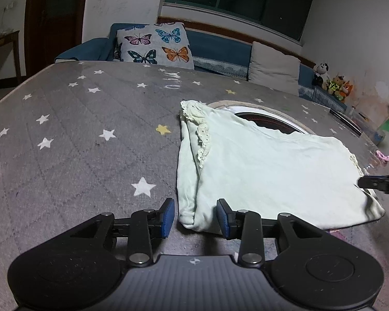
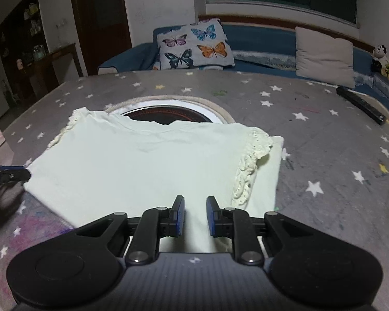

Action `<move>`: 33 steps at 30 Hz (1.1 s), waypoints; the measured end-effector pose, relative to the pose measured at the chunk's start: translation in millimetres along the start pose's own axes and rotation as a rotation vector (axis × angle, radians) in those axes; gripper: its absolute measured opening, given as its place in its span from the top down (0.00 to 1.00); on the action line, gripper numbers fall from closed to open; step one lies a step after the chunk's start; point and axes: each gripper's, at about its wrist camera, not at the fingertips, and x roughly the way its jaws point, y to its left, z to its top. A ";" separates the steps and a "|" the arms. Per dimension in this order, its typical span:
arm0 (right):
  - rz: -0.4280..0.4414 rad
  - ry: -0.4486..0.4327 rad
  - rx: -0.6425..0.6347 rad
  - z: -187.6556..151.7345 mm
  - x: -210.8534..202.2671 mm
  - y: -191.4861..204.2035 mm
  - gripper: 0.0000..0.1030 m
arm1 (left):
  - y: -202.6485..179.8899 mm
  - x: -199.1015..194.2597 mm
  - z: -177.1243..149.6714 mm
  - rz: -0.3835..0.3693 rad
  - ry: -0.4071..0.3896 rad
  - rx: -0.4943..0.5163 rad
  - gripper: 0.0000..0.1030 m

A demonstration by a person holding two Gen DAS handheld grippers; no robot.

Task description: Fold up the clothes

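Pale green shirt (image 2: 153, 171) spread flat on the star-printed surface (image 1: 77, 134), one lace-trimmed sleeve (image 2: 249, 171) already turned in over the body, neckline lying across a round opening (image 2: 168, 114) in the surface.

Left tool (image 1: 195, 216) released — jaws parted either side of the shirt's near corner, pads not pressing the cloth. Right tool (image 2: 195, 215) low over the hem edge, jaws narrowly apart, nothing pinched between them as far as can be seen.

Risks from here, as a judgement: closing the left tool on one layer only, so the folded side peels open on lifting; uneven pull between the two tools, skewing the fold line; the tucked sleeve sliding back out; collar sagging or catching at the rim of the opening if dragged.

Containers — none in use. Only that round opening, something dark with red lines inside, contents impossible to make out.
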 end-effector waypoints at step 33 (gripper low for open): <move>0.390 0.137 -0.075 93.1 47.8 139.9 0.61 | -54.0 -18.4 16.0 -0.139 -0.096 -0.044 0.90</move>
